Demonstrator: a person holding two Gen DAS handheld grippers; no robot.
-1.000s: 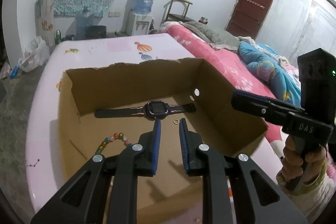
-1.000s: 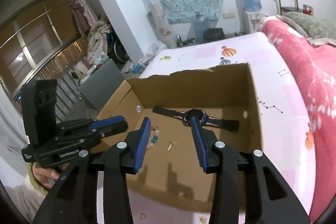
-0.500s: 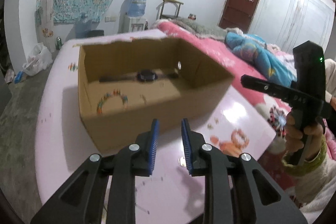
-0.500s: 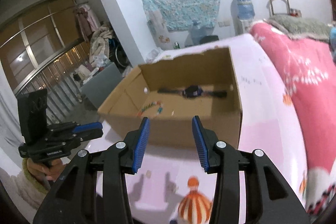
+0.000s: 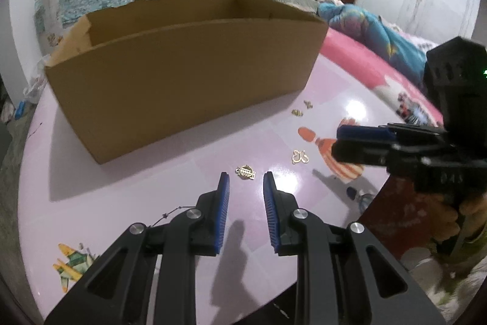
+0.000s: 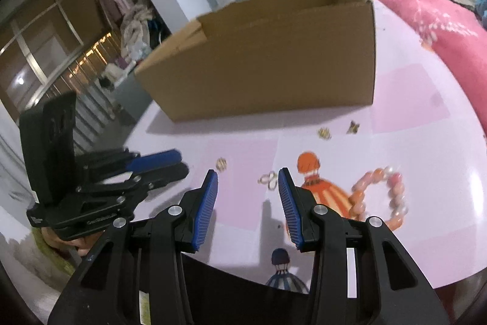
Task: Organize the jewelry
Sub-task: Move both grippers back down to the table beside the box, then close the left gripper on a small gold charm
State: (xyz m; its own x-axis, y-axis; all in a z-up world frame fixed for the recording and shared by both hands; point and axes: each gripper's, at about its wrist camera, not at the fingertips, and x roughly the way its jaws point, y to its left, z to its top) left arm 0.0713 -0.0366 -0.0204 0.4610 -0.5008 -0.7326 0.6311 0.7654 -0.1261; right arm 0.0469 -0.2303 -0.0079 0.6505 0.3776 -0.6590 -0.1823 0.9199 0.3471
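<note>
Small gold jewelry lies on the pink table in front of a cardboard box [image 5: 182,75]. A gold pendant [image 5: 246,172] rests just beyond the tips of my left gripper [image 5: 245,175], which is open and empty. A gold butterfly-like piece [image 6: 268,180] lies just past my right gripper [image 6: 248,175], close to its right finger; this gripper is open too, holding nothing. The same piece [image 5: 299,157] shows in the left wrist view, and the pendant [image 6: 221,163] shows in the right wrist view. An orange bead bracelet [image 6: 380,194] lies to the right. The box's inside is hidden.
Two tiny gold pieces [image 6: 324,132] [image 6: 353,126] lie near the box's front wall. A thin dark chain [image 5: 170,213] runs beside my left fingers. A blue drop piece [image 5: 353,192] sits near the table's edge. A pink bed [image 6: 426,14] borders the table on the right.
Both grippers have drawn back from over the box and sunk toward the table in front of it. The watch and beads inside the box have gone out of sight.
</note>
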